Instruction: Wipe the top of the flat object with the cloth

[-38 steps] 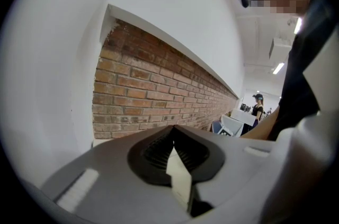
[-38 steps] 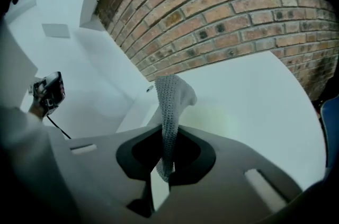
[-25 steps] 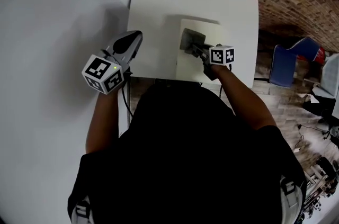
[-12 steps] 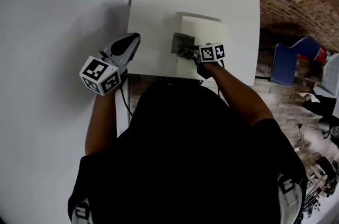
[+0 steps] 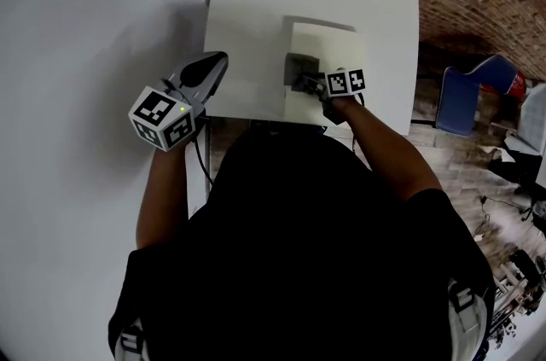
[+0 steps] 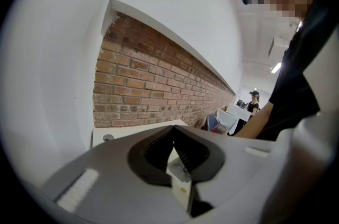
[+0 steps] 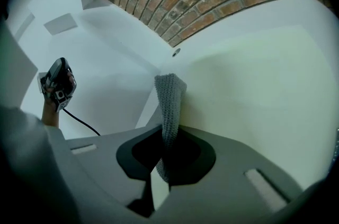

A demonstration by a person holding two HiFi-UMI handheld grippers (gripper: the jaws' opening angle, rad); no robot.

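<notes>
**A:** Where does the cloth sit on the flat object?

**B:** In the head view, the grey knitted cloth (image 5: 301, 71) lies on the left part of the pale flat panel (image 5: 337, 43), close to its left edge. The panel itself rests on the white table (image 5: 256, 18). The right gripper (image 5: 312, 83) reaches in from the near side with its jaws clamped on the cloth's near end.

**A:** So which way would the wipe go?

**B:** Most of the bare panel lies to the right of the cloth and beyond it. The panel's long axis seems to run near to far, though the wide lens bends the edges. A stroke would probably carry the cloth rightward or away from the person.

**A:** And the other hand?

**B:** The left gripper (image 5: 212, 69) hangs by the table's near left edge, well apart from the panel, so the right one is far nearer. Its own view shows the jaws closed tip to tip with nothing between them.

**A:** What does the right gripper view add?

**B:** It shows the pinch itself, which the marker cube (image 5: 345, 82) partly hides from above. A narrow strip of cloth rises out of the jaws, with the panel spreading to its right and the table's cable hole (image 7: 176, 51) beyond. Only the head view shows the panel's full outline.
</notes>
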